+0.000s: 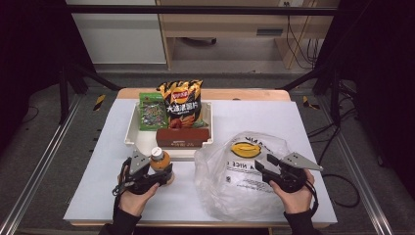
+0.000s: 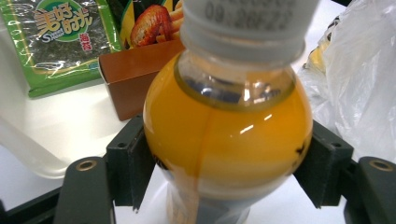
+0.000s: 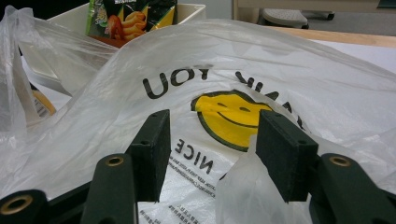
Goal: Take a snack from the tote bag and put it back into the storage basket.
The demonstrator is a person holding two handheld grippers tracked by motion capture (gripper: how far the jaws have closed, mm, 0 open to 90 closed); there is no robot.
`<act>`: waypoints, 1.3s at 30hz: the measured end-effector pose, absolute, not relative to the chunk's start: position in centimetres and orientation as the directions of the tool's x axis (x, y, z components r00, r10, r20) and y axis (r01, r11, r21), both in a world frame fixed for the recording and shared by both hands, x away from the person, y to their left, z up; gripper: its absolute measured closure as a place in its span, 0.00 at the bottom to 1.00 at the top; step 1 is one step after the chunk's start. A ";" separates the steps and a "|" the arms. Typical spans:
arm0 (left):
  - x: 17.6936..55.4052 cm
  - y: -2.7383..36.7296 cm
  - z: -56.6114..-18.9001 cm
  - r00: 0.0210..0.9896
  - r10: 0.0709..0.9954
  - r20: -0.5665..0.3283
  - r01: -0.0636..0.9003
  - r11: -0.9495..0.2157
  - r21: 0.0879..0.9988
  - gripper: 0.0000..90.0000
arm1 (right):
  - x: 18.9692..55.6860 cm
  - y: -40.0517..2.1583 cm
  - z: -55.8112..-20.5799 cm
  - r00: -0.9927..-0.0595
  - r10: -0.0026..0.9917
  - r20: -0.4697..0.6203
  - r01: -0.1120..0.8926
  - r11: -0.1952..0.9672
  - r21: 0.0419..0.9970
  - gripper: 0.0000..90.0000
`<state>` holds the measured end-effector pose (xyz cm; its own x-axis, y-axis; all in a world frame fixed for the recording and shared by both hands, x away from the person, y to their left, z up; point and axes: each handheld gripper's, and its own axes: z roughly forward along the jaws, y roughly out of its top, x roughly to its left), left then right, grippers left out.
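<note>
A small bottle of orange juice (image 1: 160, 160) with a white cap stands on the table just in front of the tray. My left gripper (image 1: 164, 172) is shut on it. In the left gripper view both pads press the bottle's round shoulder (image 2: 229, 135). A clear plastic bag (image 1: 230, 181) printed with a yellow smiley face lies crumpled to the right. My right gripper (image 1: 263, 162) sits at the bag's right side, open. In the right gripper view a fold of the bag (image 3: 243, 186) rises between the jaws near the right pad, and the left pad stands apart from it.
A white tray (image 1: 132, 132) behind the bottle holds a green seaweed pack (image 1: 151, 111), an upright chips bag (image 1: 182, 103) and a brown box (image 1: 182, 138). The white table top (image 1: 98, 186) has bare room at the left and the far right.
</note>
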<state>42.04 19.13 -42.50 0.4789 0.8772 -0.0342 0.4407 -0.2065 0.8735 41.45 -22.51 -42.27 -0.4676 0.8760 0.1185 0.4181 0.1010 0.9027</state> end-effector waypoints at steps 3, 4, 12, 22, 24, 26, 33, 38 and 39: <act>42.0 19.1 -42.5 0.476 0.879 -0.037 0.441 -0.202 0.875 0.32 | 41.4 -22.5 -42.3 -0.467 0.876 0.119 0.419 0.101 0.902 0.50; 42.0 19.2 -42.4 0.476 0.878 -0.037 0.443 -0.203 0.873 0.32 | 41.5 -22.5 -42.3 -0.466 0.877 0.120 0.420 0.100 0.902 0.50; 42.1 19.3 -42.1 0.480 0.876 -0.038 0.455 -0.212 0.865 0.33 | 41.5 -22.6 -42.3 -0.465 0.877 0.120 0.419 0.099 0.902 0.51; 42.1 20.6 -40.1 0.499 0.864 -0.067 0.437 -0.184 0.880 0.34 | 41.4 -22.8 -42.2 -0.459 0.880 0.121 0.416 0.092 0.905 0.51; 42.2 21.0 -39.6 0.498 0.864 -0.070 0.434 -0.179 0.883 0.34 | 41.4 -22.9 -42.2 -0.460 0.880 0.121 0.414 0.092 0.905 0.51; 42.4 21.5 -39.1 0.497 0.865 -0.072 0.428 -0.172 0.887 0.34 | 41.4 -22.9 -42.2 -0.460 0.880 0.121 0.414 0.092 0.905 0.50; 43.1 23.0 -37.5 0.482 0.873 -0.076 0.413 -0.150 0.898 0.34 | 41.4 -22.9 -42.1 -0.459 0.881 0.118 0.412 0.094 0.906 0.49; 43.8 23.8 -36.7 0.460 0.885 -0.071 0.402 -0.136 0.905 0.34 | 41.4 -22.9 -42.0 -0.455 0.883 0.118 0.412 0.091 0.907 0.49; 44.0 23.9 -36.5 0.457 0.887 -0.069 0.402 -0.137 0.905 0.34 | 41.4 -23.0 -42.0 -0.456 0.882 0.118 0.412 0.092 0.907 0.49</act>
